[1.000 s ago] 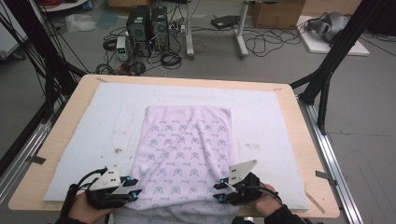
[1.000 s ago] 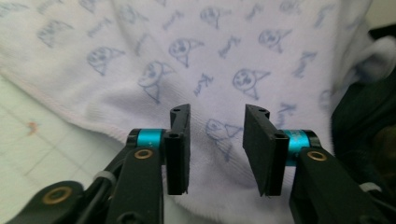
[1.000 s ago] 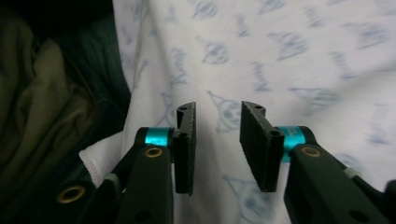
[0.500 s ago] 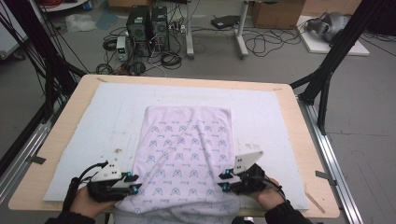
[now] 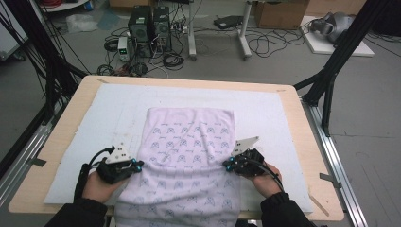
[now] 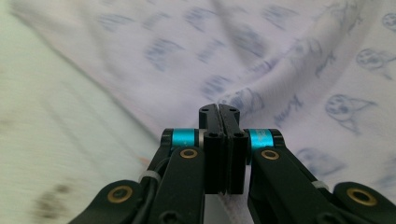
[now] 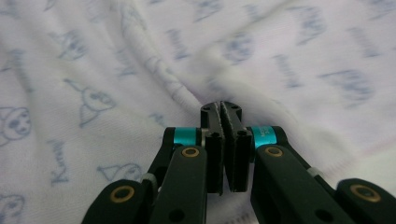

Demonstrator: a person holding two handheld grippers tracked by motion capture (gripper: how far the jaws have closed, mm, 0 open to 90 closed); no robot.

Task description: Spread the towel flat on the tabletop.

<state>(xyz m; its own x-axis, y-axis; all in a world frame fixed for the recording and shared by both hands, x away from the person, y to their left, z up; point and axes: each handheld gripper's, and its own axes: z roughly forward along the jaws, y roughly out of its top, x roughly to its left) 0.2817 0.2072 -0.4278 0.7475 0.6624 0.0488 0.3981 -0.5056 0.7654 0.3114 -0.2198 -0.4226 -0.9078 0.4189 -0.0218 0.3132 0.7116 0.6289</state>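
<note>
The pale printed cloth (image 5: 187, 161) lies flat on the white mat (image 5: 283, 123) covering the wooden table (image 5: 80, 90), its near end hanging over the table's front edge and cut off at the bottom of the high view. The left gripper (image 5: 137, 164) has just clamped its jaws fully onto the cloth's left edge, and the right gripper (image 5: 228, 163) has just clamped onto the right edge, fabric bunching at both tips. Both gripper views are motion-blurred, so the pinched fold between the pads is hard to make out.

Cloth (image 5: 187, 156) pale lilac, blue cartoon print; mat (image 5: 94, 123) white.
</note>
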